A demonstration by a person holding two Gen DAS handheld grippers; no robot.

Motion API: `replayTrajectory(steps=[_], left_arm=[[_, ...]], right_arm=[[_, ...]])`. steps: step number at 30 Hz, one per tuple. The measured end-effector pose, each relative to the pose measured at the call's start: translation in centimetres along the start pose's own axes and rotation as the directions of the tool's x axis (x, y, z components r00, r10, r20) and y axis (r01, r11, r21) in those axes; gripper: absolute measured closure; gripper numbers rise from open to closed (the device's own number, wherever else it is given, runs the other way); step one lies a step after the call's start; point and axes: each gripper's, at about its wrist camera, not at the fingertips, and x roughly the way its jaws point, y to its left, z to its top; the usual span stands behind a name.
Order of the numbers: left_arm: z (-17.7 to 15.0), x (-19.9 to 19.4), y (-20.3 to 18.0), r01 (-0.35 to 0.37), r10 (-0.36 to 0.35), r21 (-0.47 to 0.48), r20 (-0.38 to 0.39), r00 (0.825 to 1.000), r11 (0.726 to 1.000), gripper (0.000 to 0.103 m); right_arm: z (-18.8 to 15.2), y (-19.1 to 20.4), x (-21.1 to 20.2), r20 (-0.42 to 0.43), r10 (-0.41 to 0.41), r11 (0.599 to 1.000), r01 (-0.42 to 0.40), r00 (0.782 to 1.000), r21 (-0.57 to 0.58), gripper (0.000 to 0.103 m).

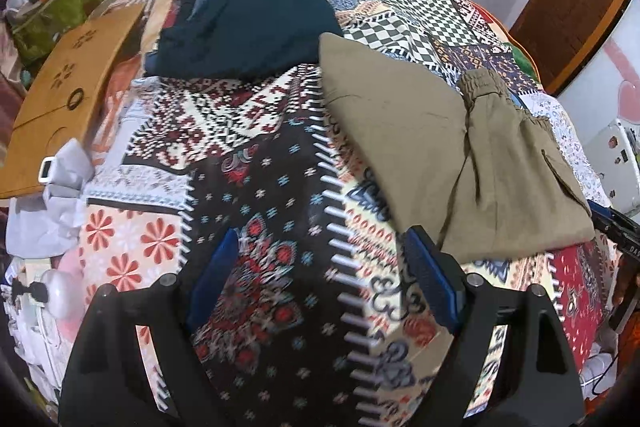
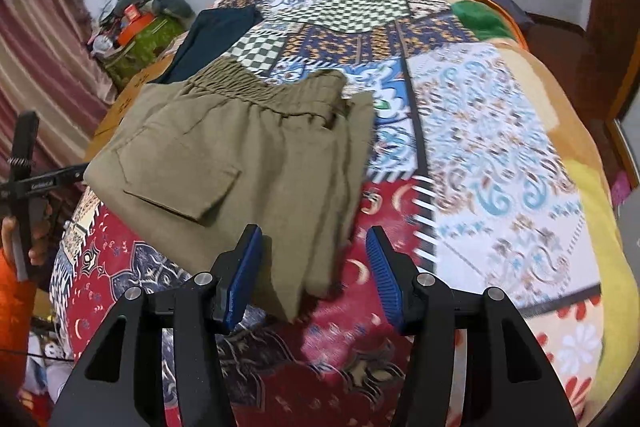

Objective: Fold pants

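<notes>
Olive-khaki pants [image 1: 460, 163] lie folded into a compact stack on the patchwork bedspread [image 1: 256, 187], elastic waistband toward the far side. In the right wrist view the pants [image 2: 240, 163] show a flap pocket on top. My left gripper [image 1: 316, 259] is open and empty, over the bedspread just left of the pants. My right gripper [image 2: 314, 259] is open and empty, hovering above the near corner of the pants. Part of the left gripper's frame shows at the left edge of the right wrist view [image 2: 28, 179].
A folded dark teal garment [image 1: 248, 23] lies at the far side of the bed. A wooden lap table [image 1: 64, 99] stands at the left. Clutter and a green bag [image 1: 60, 3] sit beyond it. Grey cloth [image 1: 52, 203] lies at the bed's left edge.
</notes>
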Motion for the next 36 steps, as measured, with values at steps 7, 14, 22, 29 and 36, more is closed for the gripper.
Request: replayTrajectory(steps=[7,14,22,29,36], left_arm=[[-0.1,-1.8,0.3,-0.028,0.028,-0.004,0.032,0.999,1.000,0.018],[3.2,-1.8,-1.6,0.026,-0.025,-0.004,0.044,0.999,1.000,0.018],[6.2,3.0,-3.0,0.060,-0.061,-0.018,-0.039,0.997,0.998,0.018],[7.4,5.4,-3.4,0.107,-0.109,-0.044,-0.069,0.992,0.993,0.024],[7.9,5.8,-4.0,0.127,-0.129,-0.036,-0.042,0.991,0.991,0.040]], right_arm=[[-0.3,-1.1,-1.4,-0.004,-0.021,0.999,0.021,1.000,0.047,0.048],[1.8,-0.6,-2.2,0.066,-0.041,0.999,0.039,0.997,0.033,0.038],[4.0,-0.4,1.4,0.050,-0.017,0.998,0.014,0.999,0.054,0.031],[4.6,-1.8,5.7,-0.044,0.048,0.992,-0.042,0.998,0.118,0.030],[5.5,-2.1,6.9,-0.076,0.117,0.986,-0.107,0.990,0.125,0.042]])
